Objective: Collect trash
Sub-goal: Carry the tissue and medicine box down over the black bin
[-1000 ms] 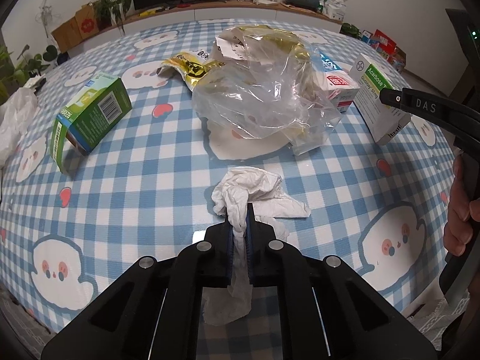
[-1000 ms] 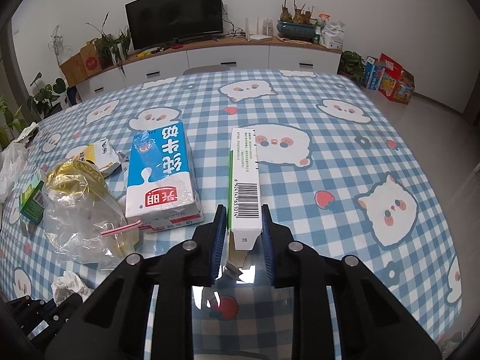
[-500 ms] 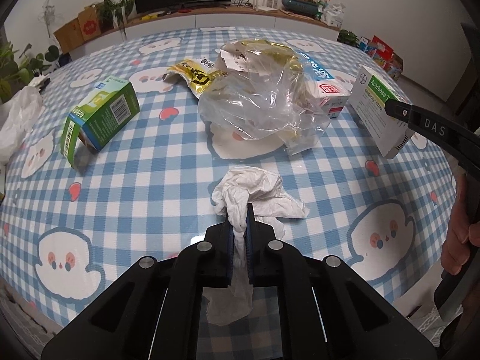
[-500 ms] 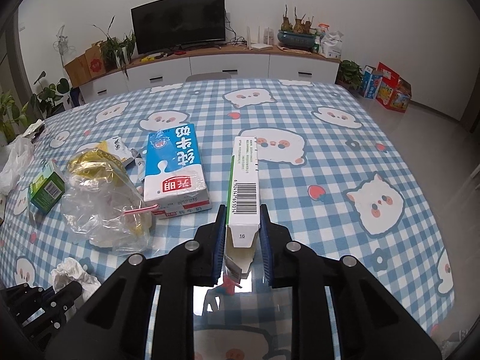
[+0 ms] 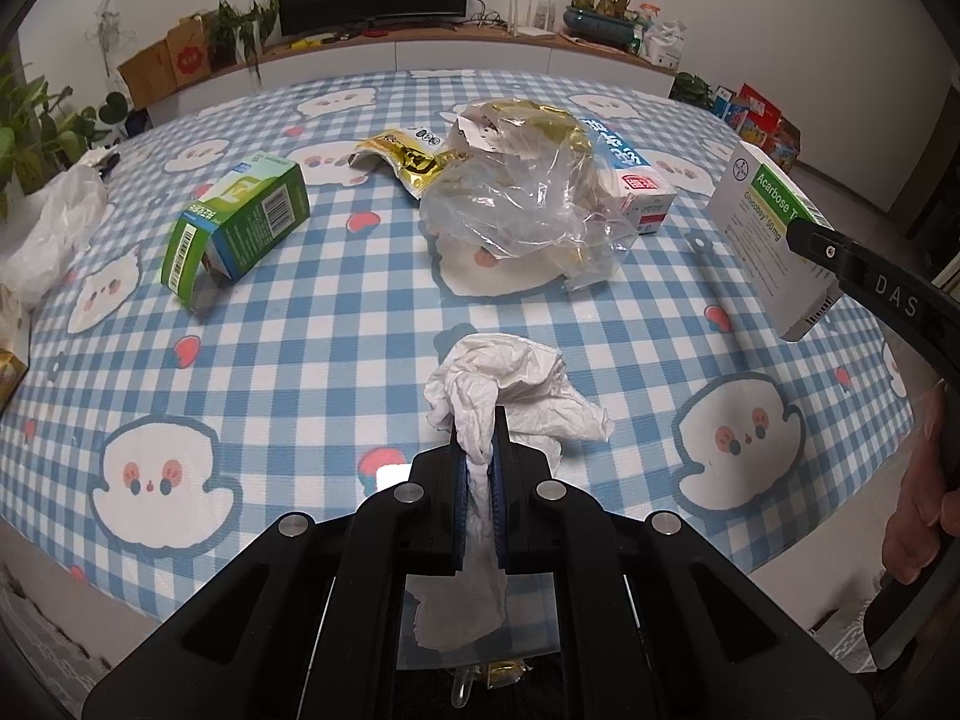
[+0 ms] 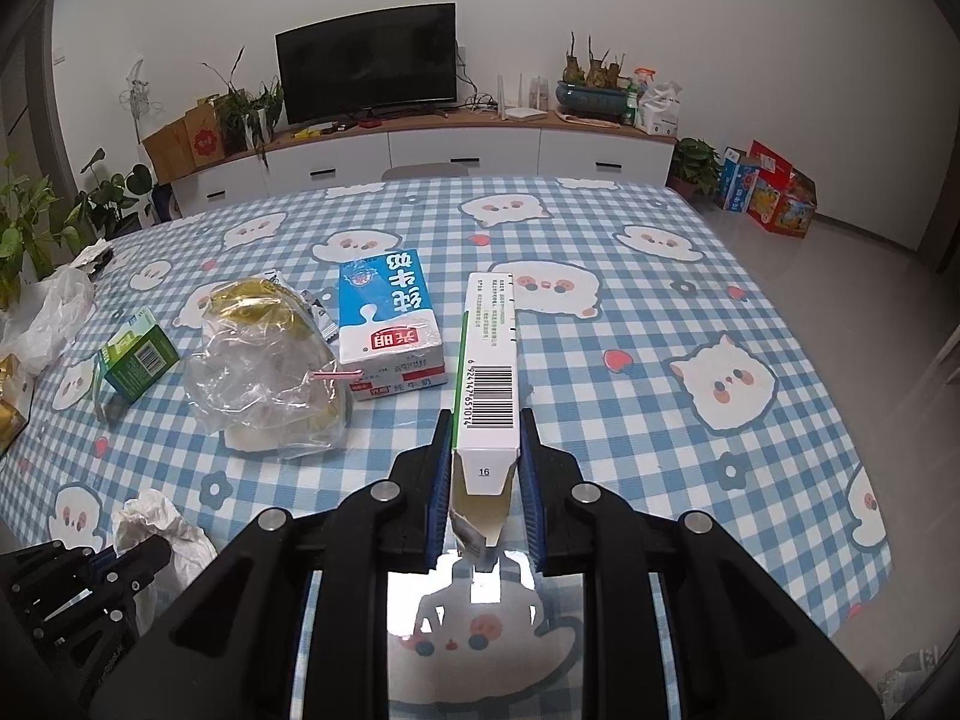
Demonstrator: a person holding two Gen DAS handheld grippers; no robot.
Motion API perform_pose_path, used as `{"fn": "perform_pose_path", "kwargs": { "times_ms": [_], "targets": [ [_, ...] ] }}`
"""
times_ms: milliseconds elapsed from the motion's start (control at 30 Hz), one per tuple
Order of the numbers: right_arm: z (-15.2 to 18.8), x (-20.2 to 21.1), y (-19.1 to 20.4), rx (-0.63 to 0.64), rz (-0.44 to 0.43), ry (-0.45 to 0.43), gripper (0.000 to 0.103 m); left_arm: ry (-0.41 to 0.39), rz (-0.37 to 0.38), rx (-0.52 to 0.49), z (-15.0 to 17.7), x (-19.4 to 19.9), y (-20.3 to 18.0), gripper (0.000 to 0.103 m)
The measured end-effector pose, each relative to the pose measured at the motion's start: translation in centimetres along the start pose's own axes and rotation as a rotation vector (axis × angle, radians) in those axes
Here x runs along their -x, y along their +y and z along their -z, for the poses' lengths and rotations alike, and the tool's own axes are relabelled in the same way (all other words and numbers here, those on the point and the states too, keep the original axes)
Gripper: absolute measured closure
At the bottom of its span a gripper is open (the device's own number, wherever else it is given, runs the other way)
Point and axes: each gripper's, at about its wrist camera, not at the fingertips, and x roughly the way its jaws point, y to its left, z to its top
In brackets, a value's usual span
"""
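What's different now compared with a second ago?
Both grippers have lifted away from the table. The left gripper still pinches the crumpled tissue, the right gripper the white medicine box. The rest of the trash hasn't moved.

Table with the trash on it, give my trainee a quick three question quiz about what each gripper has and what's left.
1. What is the left gripper shut on?
2. True or false: the medicine box in the right gripper lies flat on the table.
3. Which lies beside the milk carton: A) plastic bag B) a glass bottle C) a banana peel

Key:
1. The tissue.
2. False; it is clamped between the jaws and stands clear of the cloth.
3. A
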Motion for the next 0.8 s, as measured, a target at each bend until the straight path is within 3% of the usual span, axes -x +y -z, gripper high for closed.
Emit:
{"fn": "perform_pose_path", "kwargs": {
  "times_ms": [800],
  "targets": [
    [5.3,7.3,2.2,0.014,-0.046,-0.027,0.084,-0.028,0.025,0.023,4.5,4.9,0.7,0.097]
  ]
}}
